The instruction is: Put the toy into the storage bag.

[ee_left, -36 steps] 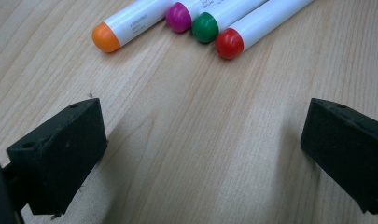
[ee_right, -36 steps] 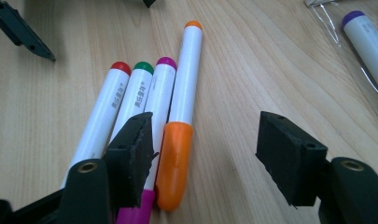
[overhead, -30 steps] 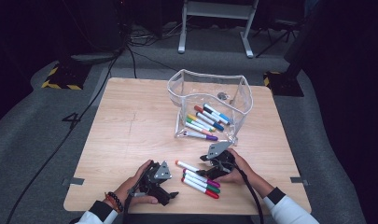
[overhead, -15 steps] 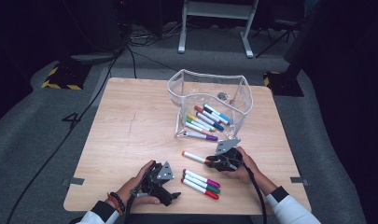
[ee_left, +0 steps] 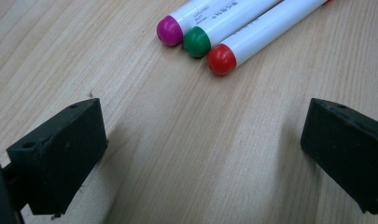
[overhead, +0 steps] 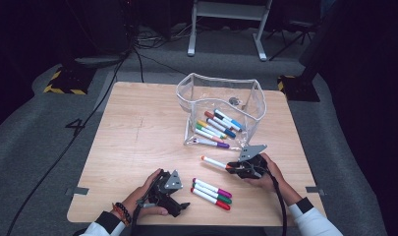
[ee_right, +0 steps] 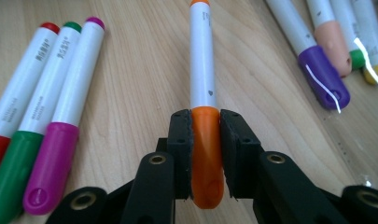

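Right now my right gripper (ee_right: 206,154) is clenched on the orange marker (ee_right: 203,79) by its cap, lower centre of the frame. My left gripper (ee_left: 200,154) is spread wide over bare table (ee_left: 186,140), three markers (ee_left: 224,28) lying upper centre, just beyond.

Floor marking (overhead: 74,124): I read a dark "4" on the grey floor left of my table.
Marker barrels (ee_right: 42,77): I see small grey print on the white bodies lying beside my jaws, too small to read.
Orange marker (ee_right: 203,70): I see a tiny dark mark on its barrel, unreadable.
Purple-ended marker (ee_left: 210,10): faint grey lettering, blurred, unreadable.
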{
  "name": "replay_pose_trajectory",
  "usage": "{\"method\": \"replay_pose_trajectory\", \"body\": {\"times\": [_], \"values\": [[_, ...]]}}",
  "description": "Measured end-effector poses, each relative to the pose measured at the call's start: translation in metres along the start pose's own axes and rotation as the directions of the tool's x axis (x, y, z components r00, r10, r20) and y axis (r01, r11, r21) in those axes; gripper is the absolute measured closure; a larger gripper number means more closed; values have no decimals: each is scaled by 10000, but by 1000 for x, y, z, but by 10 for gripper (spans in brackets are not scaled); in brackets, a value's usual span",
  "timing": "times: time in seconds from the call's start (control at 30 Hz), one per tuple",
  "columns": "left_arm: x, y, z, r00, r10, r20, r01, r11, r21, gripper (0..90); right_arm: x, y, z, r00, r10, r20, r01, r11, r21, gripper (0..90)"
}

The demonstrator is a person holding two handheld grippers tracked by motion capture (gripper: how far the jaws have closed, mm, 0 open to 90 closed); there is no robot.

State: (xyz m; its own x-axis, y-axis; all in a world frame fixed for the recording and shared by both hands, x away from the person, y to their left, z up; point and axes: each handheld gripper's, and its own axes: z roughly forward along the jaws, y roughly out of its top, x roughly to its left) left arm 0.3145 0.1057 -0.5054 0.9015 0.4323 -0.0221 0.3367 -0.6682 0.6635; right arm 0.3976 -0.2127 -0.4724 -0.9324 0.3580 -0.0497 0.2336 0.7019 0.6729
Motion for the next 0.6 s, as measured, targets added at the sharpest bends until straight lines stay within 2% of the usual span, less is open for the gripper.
{"method": "replay_pose_trajectory", "body": {"times": [0.13,0.17,0.27,0.43,0.6], "values": [[0,0,0,10000,5,-2,-5,10000,1,5,1,3,-5,9998,-101,173,102,9999,-76,752],[0,0,0,10000,4,-3,-4,10000,-3,6,1,5,-8,9992,-164,358,169,9998,-135,752],[0,0,0,10000,2,-2,-2,10000,-3,5,-1,6,-13,9994,-73,350,87,9991,-417,752],[0,0,0,10000,9,-5,-9,10000,15,6,-1,17,-33,9978,-242,622,304,9944,-1014,752],[0,0,0,10000,27,6,-27,10000,8,5,0,27,-52,9938,-375,1042,509,9904,-1285,752]]}}
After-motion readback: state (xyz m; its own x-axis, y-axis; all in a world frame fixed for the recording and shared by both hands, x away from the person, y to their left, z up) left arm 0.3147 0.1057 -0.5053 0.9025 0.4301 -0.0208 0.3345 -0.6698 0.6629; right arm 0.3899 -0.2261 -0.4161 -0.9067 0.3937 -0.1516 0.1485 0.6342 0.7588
